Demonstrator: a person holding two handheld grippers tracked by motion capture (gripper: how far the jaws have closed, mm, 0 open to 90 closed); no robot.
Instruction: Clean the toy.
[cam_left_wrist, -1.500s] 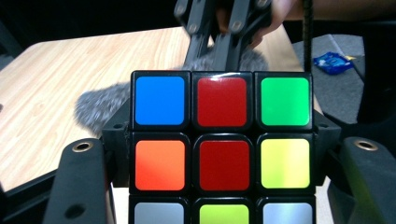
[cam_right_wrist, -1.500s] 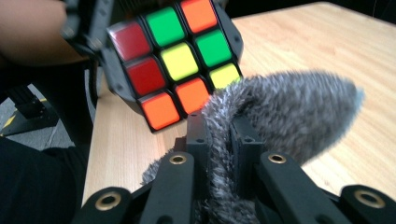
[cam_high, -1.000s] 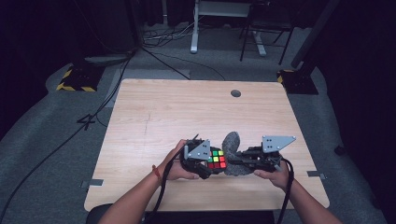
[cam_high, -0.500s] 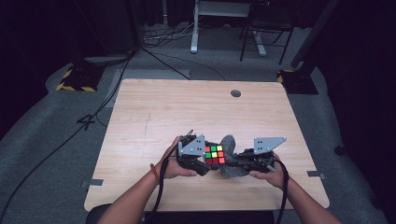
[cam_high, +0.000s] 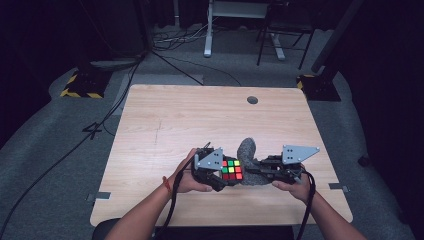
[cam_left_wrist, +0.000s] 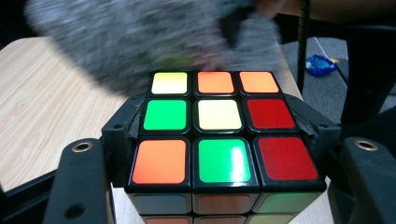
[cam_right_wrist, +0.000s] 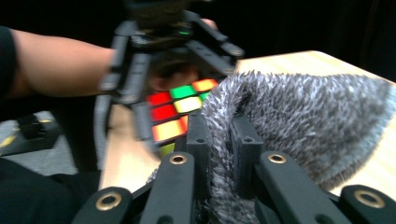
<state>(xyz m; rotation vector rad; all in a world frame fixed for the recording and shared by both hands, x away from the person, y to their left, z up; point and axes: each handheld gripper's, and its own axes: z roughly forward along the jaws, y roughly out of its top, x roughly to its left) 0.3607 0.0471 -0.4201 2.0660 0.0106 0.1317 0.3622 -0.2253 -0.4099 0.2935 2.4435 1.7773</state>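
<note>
Rubik's cube (cam_high: 231, 169) clamped between fingers of left gripper (cam_high: 226, 176) near the desk's (cam_high: 190, 120) near edge. Just right of it, touching, fuzzy grey cloth (cam_high: 248, 160) pinched tight in fingers of right gripper (cam_high: 252, 172). Black cables (cam_high: 172, 215) trailing toward the near side.

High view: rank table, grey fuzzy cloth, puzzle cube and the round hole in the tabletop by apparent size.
1. Table, by far the largest.
2. Grey fuzzy cloth, partly hidden by the right gripper clamped on it.
3. Puzzle cube, held in the left gripper.
4. Round hole, smallest, though farthest from the camera.
</note>
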